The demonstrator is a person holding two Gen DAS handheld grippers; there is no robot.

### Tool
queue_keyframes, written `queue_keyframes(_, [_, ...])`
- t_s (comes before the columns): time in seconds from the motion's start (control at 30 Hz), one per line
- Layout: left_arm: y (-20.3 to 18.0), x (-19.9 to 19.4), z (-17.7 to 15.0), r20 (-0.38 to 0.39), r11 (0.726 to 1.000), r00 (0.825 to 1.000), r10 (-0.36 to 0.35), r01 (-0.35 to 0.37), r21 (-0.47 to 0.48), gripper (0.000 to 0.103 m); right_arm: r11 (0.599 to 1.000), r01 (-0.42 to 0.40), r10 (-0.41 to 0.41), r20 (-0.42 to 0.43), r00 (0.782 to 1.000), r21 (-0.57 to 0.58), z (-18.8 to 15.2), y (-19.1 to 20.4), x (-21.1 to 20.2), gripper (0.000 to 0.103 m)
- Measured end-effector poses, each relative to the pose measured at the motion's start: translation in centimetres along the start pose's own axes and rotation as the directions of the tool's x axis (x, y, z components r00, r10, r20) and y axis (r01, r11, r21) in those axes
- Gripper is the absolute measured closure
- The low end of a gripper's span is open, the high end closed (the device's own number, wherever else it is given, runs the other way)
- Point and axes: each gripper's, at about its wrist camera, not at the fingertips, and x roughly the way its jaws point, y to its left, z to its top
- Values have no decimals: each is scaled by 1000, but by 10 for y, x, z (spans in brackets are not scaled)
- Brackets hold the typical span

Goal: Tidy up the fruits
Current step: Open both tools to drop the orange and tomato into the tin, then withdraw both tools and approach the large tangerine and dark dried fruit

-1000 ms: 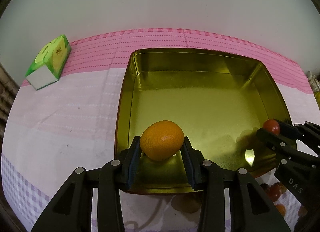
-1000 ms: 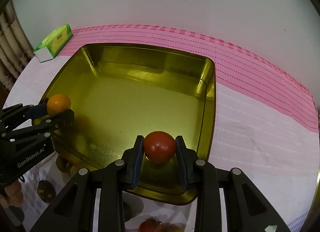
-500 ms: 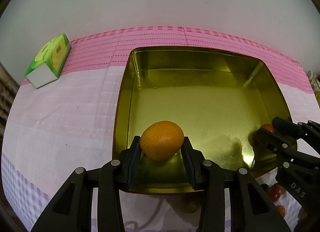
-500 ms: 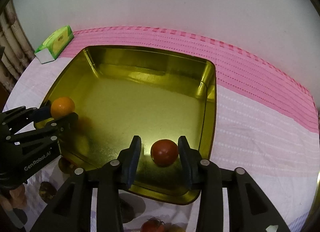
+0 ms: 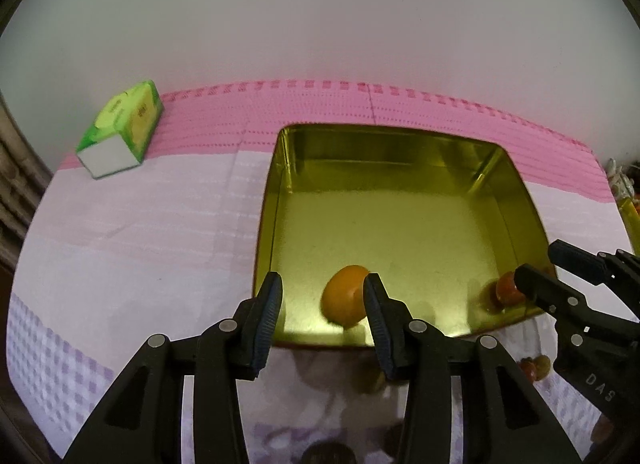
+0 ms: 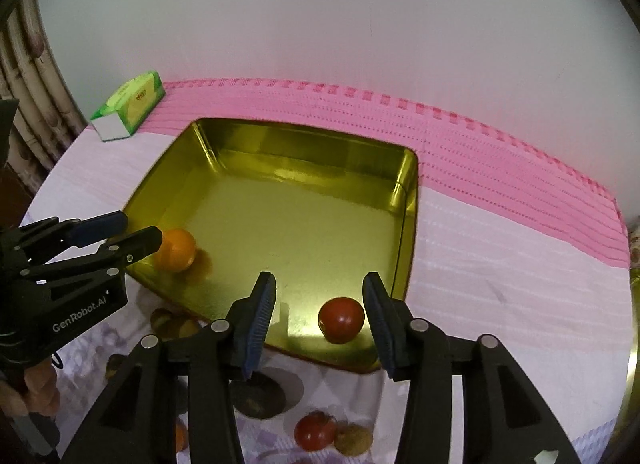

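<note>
Two hand-held grippers, left (image 5: 322, 318) and right (image 6: 318, 316), both released; orange (image 5: 345, 298) and tomato (image 6: 341, 319) rest in gold tin (image 6: 304, 152), near bench's front edge.

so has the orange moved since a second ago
Yes. The orange has left the left tool, now open, and dropped onto the floor of the gold tin, near its front wall.

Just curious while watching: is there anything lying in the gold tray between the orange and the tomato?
No. In the right wrist view, only bare tray floor separates the orange from the tomato.
</note>
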Motion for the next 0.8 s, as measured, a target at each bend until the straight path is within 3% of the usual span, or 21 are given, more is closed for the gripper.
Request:
queue_keyframes(0.37, [2, -57, -49, 42, 1000, 999, 29, -30, 10, 59, 1000, 9, -9, 46, 999, 1, -35, 4, -51, 60])
queue_keyframes(0.8, [8, -74, -139, -36, 998, 999, 39, -41, -52, 59, 1000, 6, -6, 7, 1000, 14, -123, 9, -80, 60])
